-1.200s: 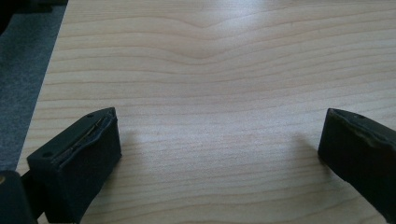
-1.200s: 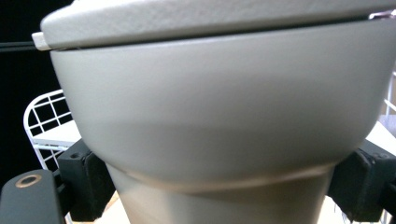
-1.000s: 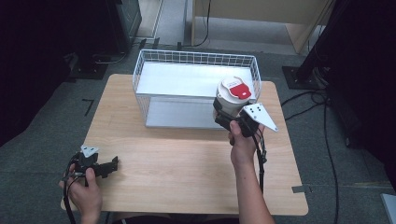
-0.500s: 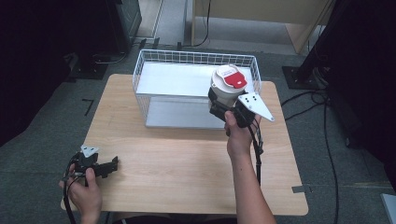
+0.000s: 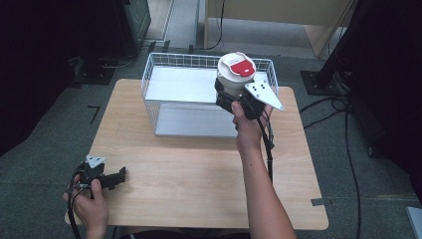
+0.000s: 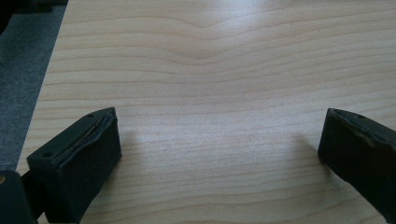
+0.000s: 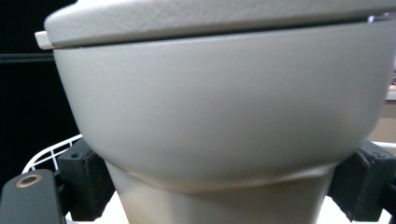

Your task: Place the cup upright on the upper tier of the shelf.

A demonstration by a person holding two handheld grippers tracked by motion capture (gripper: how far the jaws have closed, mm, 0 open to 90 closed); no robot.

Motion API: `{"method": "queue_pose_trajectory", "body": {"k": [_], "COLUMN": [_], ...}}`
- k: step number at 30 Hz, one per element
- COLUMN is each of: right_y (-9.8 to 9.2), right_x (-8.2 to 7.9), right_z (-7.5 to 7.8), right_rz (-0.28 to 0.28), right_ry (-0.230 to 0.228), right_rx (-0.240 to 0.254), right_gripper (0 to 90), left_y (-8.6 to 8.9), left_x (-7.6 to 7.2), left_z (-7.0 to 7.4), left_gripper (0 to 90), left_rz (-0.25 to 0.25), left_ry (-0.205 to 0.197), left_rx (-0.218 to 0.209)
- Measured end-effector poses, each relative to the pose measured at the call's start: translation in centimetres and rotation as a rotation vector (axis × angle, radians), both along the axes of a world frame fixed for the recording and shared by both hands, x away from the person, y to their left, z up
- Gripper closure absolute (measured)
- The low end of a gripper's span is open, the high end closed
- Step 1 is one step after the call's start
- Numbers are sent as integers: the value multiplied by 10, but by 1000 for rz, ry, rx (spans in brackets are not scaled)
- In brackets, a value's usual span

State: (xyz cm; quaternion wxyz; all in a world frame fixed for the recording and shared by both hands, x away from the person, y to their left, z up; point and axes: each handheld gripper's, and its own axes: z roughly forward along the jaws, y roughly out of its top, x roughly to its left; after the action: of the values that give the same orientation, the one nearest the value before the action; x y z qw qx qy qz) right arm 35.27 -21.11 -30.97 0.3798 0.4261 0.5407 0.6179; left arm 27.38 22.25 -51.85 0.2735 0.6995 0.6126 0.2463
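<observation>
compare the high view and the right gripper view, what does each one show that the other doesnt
High view alone: the wooden table, the left gripper resting at its near left corner, the container's red lid patch, and the person's forearms.

Right gripper view alone: the close detail, with the black jaws pressed against the container's narrow lower part from both sides, under the lid's overhanging edge.

Both: the grey container held by the right gripper, and the white wire basket.

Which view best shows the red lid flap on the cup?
The high view: the cup appears whole above the basket, red flap on top, held by the right tongs. The right gripper view shows its grey side close up; the left gripper view shows table.
</observation>
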Motion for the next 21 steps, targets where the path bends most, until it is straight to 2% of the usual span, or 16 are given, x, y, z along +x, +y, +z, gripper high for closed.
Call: {"method": "queue_pose_trajectory", "body": {"k": [6,21], "right_y": [10,25], "right_x": [20,66], "right_z": [5,3], "right_rz": [4,-23], "right_ry": [10,53], "right_rx": [-26,-34], "right_gripper": [109,109], "left_y": [0,0], "left_x": [0,0], "left_z": [0,0], "left_gripper": [0,0], "left_rz": [0,1], "left_ry": [-1,-1], "left_rx": [0,-1]}}
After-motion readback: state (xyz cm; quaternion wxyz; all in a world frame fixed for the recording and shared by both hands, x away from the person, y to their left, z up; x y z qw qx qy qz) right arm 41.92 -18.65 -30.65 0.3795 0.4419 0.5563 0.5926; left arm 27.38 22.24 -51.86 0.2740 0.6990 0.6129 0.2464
